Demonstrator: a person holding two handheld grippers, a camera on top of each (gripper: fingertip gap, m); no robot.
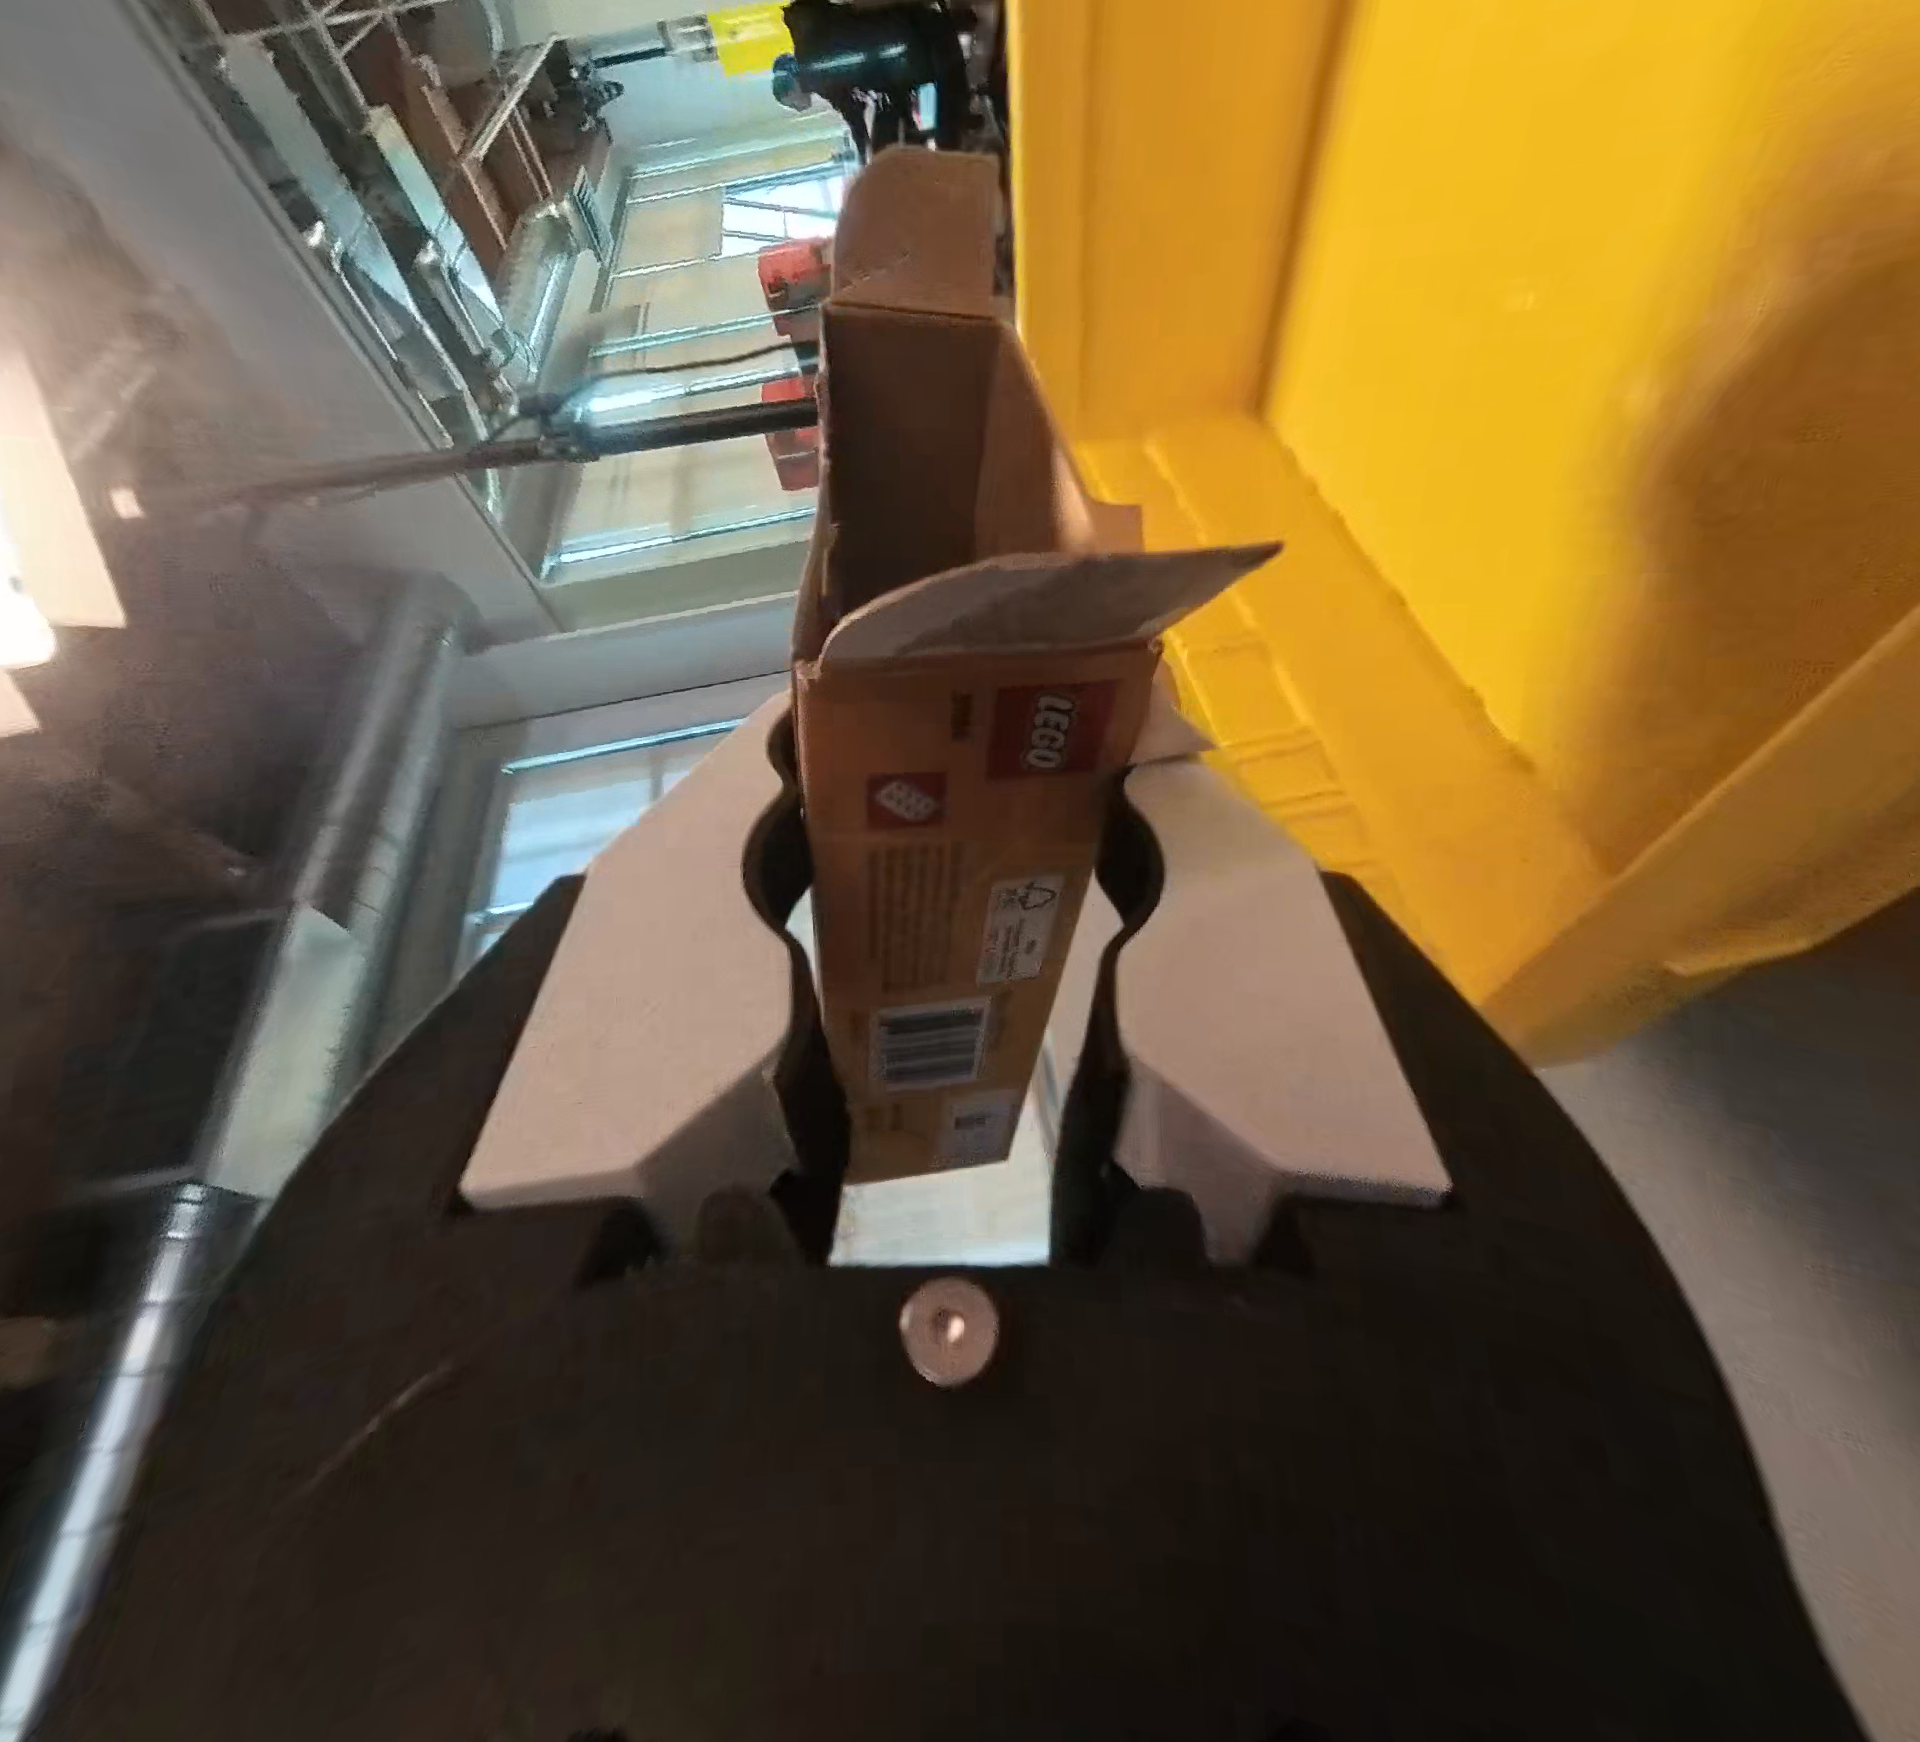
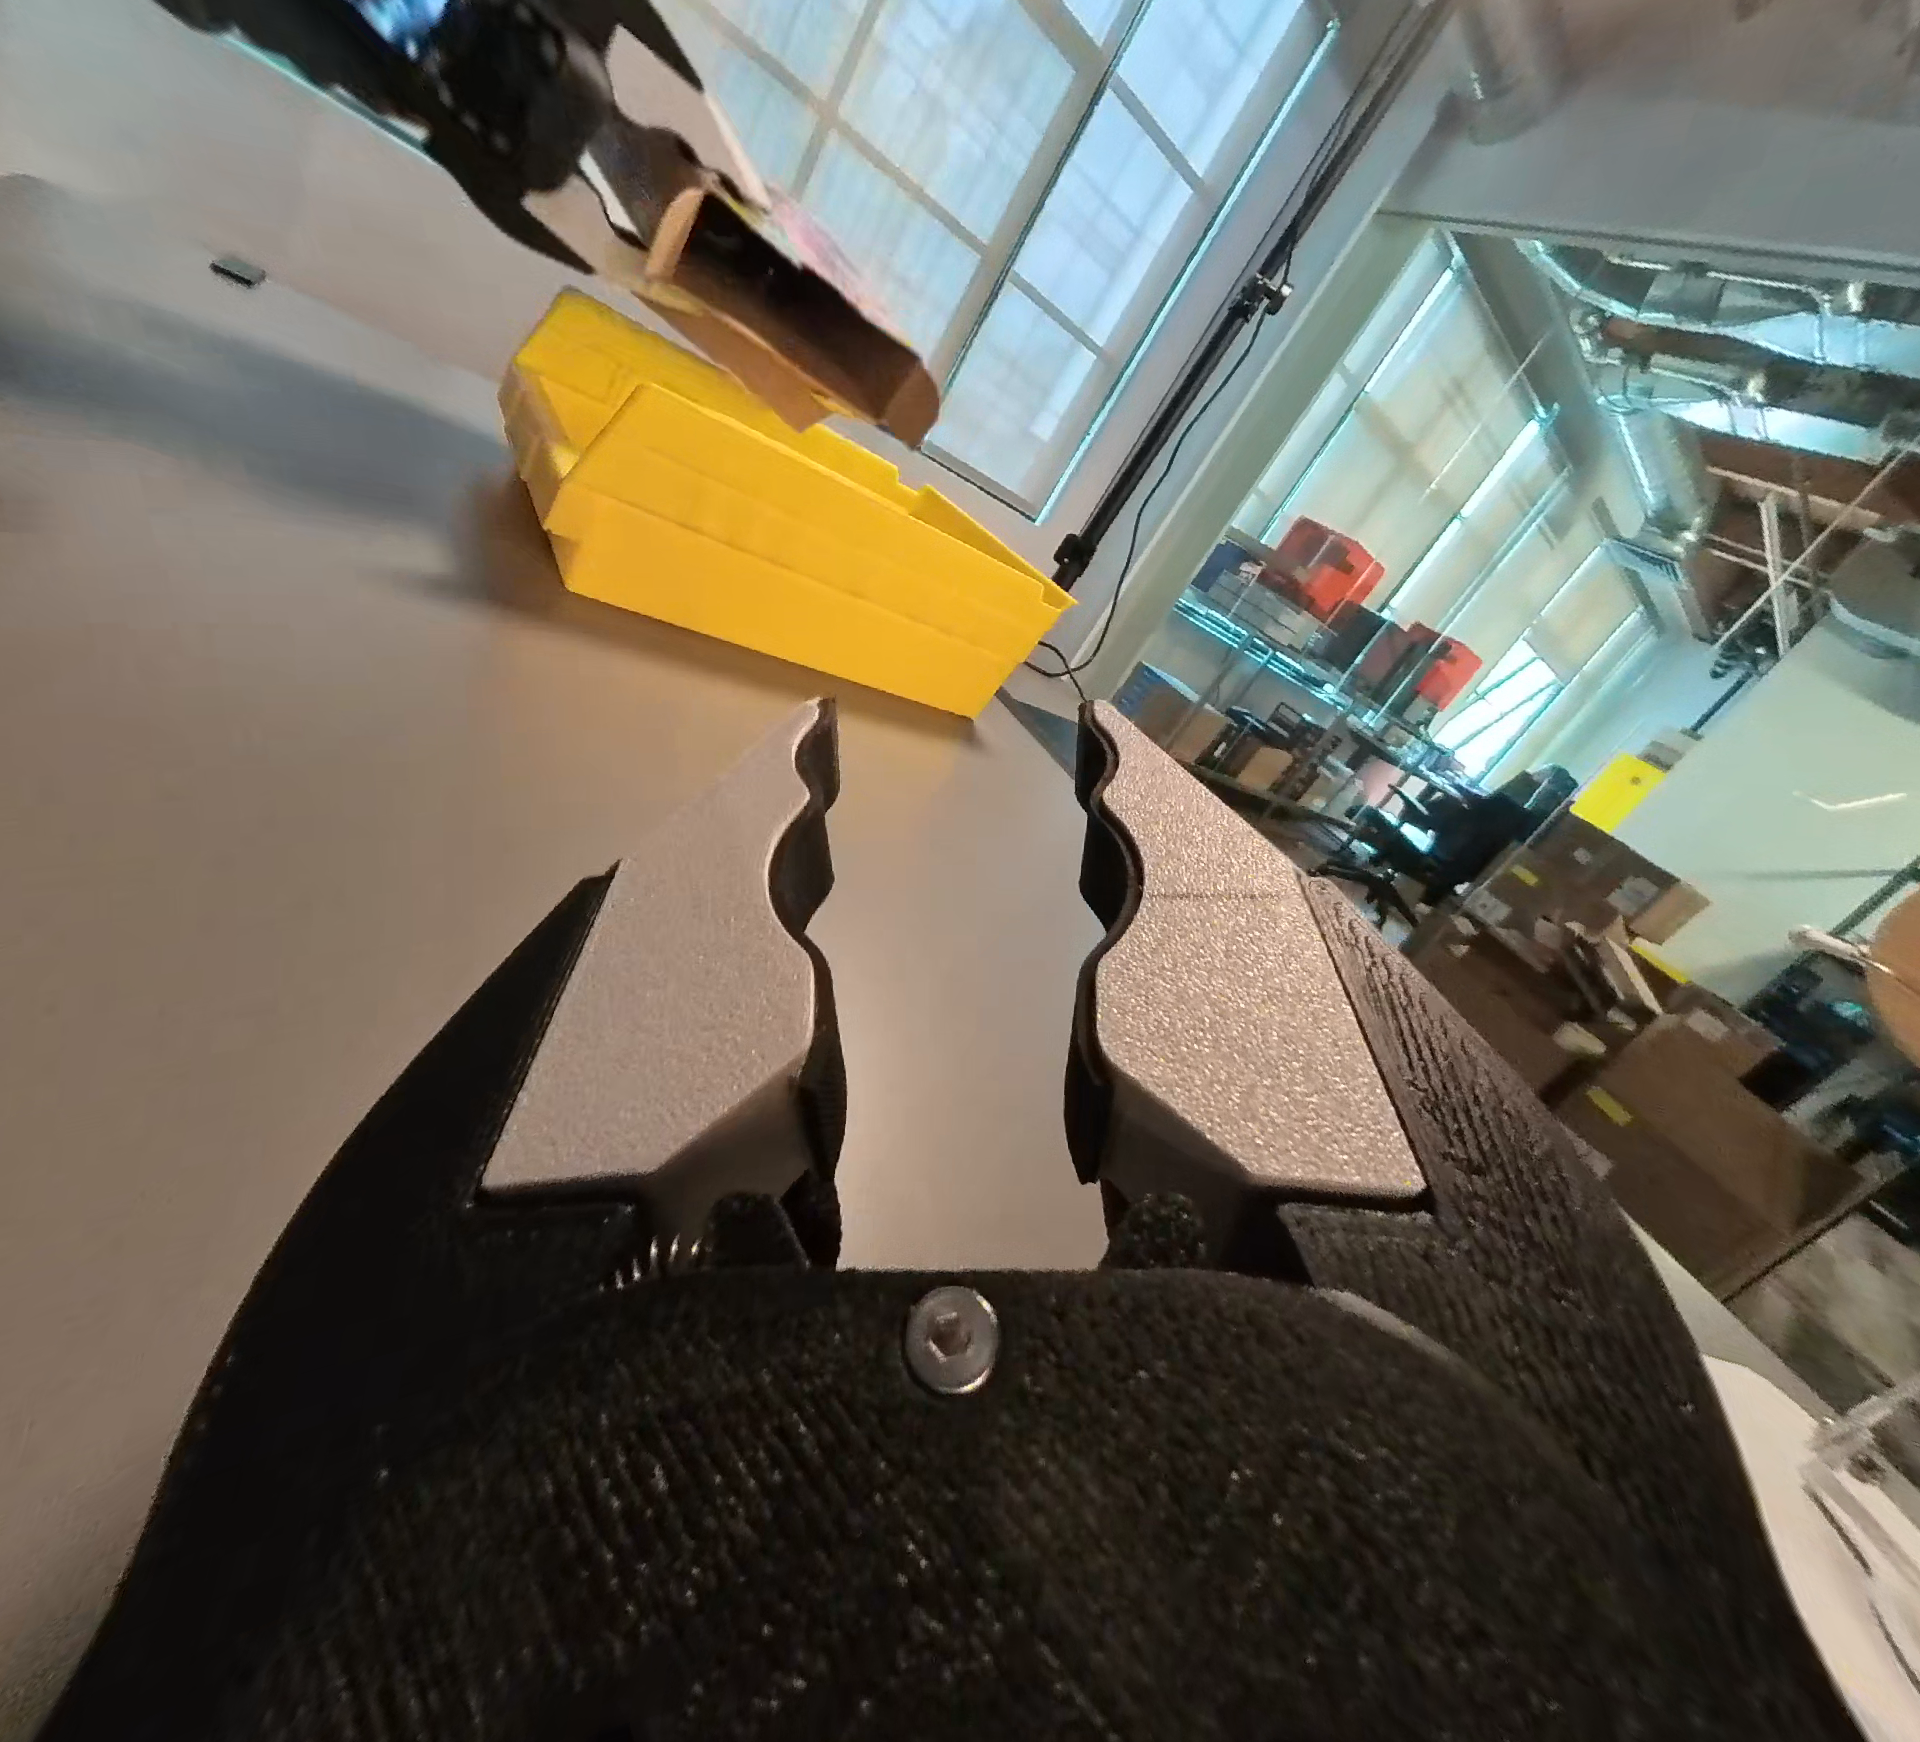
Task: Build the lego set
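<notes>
Left claw [image 1: 951, 788] is pinching a brown cardboard Lego box [image 1: 935, 913] by its narrow sides, w/ the grey fingers [image 1: 665, 996] pressed against the card. Box is held in the air beside and partly over a yellow plastic bin [image 1: 1455, 342], its far end open, inner flap bent outward toward the bin. From the right wrist view the same box [image 2: 800, 331] hangs tilted above the bin [image 2: 769, 539], which sits on the pale grey table [image 2: 260, 809]; open mouth points down and away from the left claw [image 2: 582, 227]. Right claw [image 2: 956, 736] is spread apart and empty, low over the table, well apart from the bin. Box contents can't be seen; whether anything is still inside can't be told. Likely step: tipping the parts out into the bin. Risks, as a judgement: grip is on thin card only, so squeezing may buckle the walls and let the box slip or twist. If the mouth isn't fully over the bin, bags or loose bricks could drop onto the table or bounce off the rim. Bent flap could snag pieces, then release them suddenly. Bin isn't steadied by the right claw, so a knock from the box could shove it.
</notes>
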